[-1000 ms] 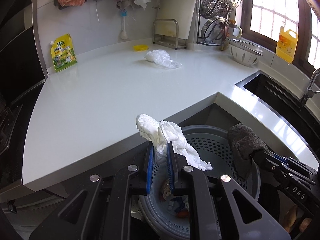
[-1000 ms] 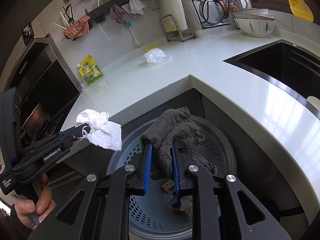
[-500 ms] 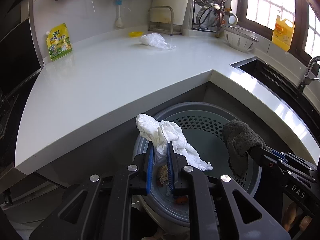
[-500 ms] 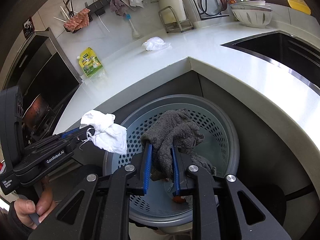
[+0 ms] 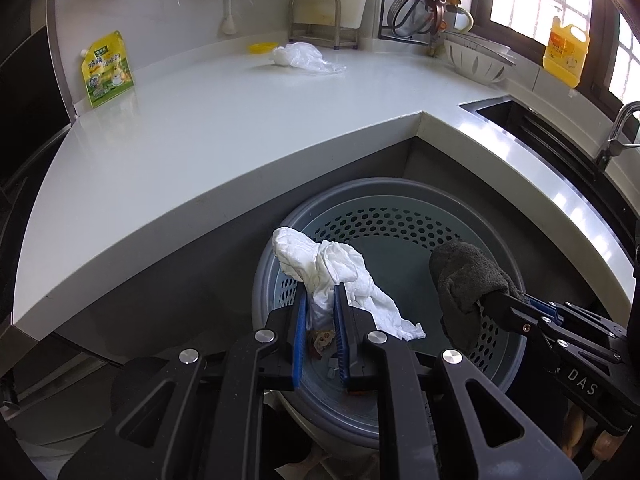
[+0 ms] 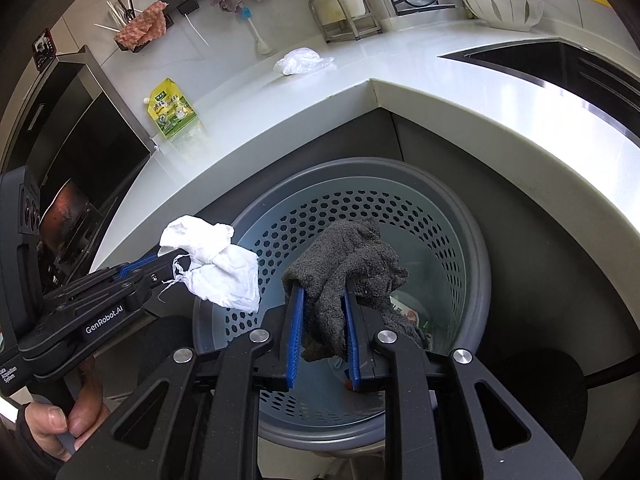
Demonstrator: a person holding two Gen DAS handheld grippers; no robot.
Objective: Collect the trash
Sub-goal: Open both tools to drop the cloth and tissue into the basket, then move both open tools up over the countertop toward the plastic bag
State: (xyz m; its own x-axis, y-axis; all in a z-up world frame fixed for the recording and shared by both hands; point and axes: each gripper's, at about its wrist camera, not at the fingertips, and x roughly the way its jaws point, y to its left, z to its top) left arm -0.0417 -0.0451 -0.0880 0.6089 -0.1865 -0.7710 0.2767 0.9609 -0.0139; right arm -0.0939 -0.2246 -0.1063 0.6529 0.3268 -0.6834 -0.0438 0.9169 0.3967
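My left gripper [image 5: 320,294] is shut on a crumpled white tissue [image 5: 320,268] and holds it over the left rim of the grey perforated trash bin [image 5: 400,192]. The tissue also shows in the right wrist view [image 6: 212,264]. My right gripper [image 6: 322,292] is shut on a dark grey rag [image 6: 352,264] above the middle of the bin [image 6: 476,248]. In the left wrist view the rag [image 5: 464,280] hangs over the bin's right side. Some scraps lie at the bin's bottom.
The bin stands on the floor in the inner corner of the white L-shaped counter [image 5: 200,132]. On the counter lie a white plastic bag [image 5: 300,56], a yellow lid [image 5: 262,47] and a yellow-green pouch [image 5: 106,68]. A sink [image 5: 560,132] is at the right.
Both grippers have come down and forward from counter level toward the bin, still holding the tissue and the rag. The bin now fills more of both views.
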